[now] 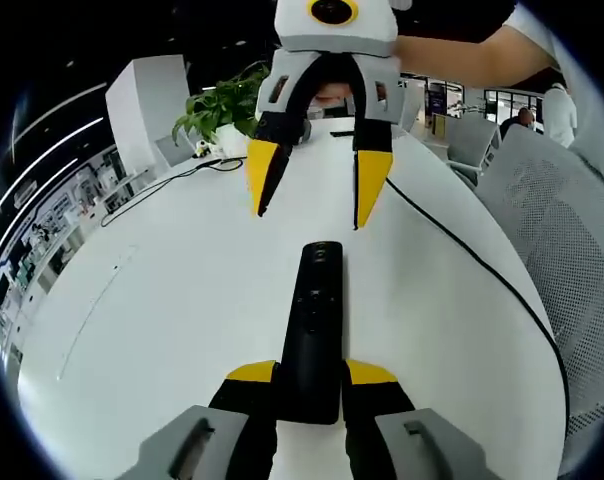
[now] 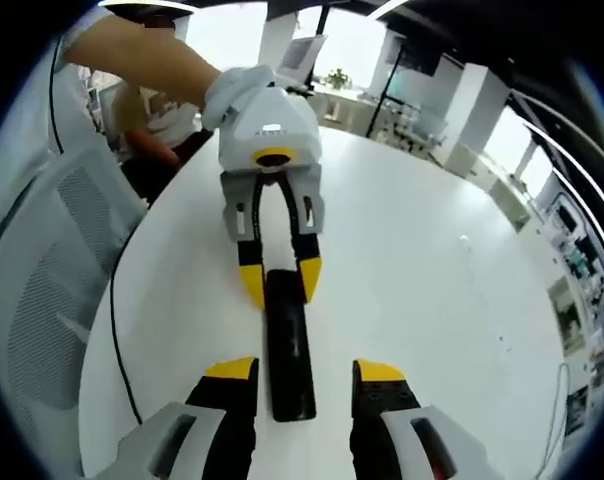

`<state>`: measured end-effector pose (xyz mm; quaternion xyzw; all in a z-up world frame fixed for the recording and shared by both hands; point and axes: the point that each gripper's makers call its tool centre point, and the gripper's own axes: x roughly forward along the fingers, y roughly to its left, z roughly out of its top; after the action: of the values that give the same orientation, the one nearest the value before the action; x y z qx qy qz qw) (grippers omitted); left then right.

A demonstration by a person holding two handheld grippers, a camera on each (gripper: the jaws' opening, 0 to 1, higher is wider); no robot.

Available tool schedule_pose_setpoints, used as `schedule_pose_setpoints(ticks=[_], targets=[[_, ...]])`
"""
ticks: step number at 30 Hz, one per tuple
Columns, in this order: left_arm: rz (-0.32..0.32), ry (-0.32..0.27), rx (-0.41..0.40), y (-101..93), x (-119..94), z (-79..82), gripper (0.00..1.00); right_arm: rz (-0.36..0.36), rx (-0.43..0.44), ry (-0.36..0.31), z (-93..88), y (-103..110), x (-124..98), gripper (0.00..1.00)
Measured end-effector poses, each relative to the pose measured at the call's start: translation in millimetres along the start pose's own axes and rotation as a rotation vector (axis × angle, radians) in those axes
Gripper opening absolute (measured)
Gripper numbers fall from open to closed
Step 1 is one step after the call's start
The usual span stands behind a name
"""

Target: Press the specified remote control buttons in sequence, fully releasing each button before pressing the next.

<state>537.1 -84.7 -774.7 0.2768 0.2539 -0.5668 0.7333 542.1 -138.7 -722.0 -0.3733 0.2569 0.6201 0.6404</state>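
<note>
A long black remote control [image 1: 317,300] lies lengthwise on the white table [image 1: 162,310]. In the left gripper view my left gripper [image 1: 311,372] is shut on its near end, the yellow tips pressed to both sides. My right gripper [image 1: 309,215] faces it from the far side, open, its tips just beyond the remote's far end. In the right gripper view the remote [image 2: 288,350] runs between the jaws of my right gripper [image 2: 305,372], which stand apart from its sides. The left gripper [image 2: 281,283] clamps the other end, held by a gloved hand [image 2: 232,85].
A black cable [image 1: 462,250] runs across the table on the right and shows again as the cable [image 2: 117,340] near the edge. A potted plant [image 1: 222,105] stands at the far edge. Grey mesh chairs [image 1: 572,230] [image 2: 52,260] border the table.
</note>
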Motion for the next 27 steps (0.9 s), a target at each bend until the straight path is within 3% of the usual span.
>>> schedule_pose_setpoints(ticks=[9,27], targets=[[-0.001,0.003,0.001,0.5,0,-0.1,0.23,0.012,0.011,0.034,-20.2,4,4,0.33],[-0.003,0.007,0.000,-1.7,0,1.0,0.23,0.034,0.054,0.032,-40.7,8,17,0.31]])
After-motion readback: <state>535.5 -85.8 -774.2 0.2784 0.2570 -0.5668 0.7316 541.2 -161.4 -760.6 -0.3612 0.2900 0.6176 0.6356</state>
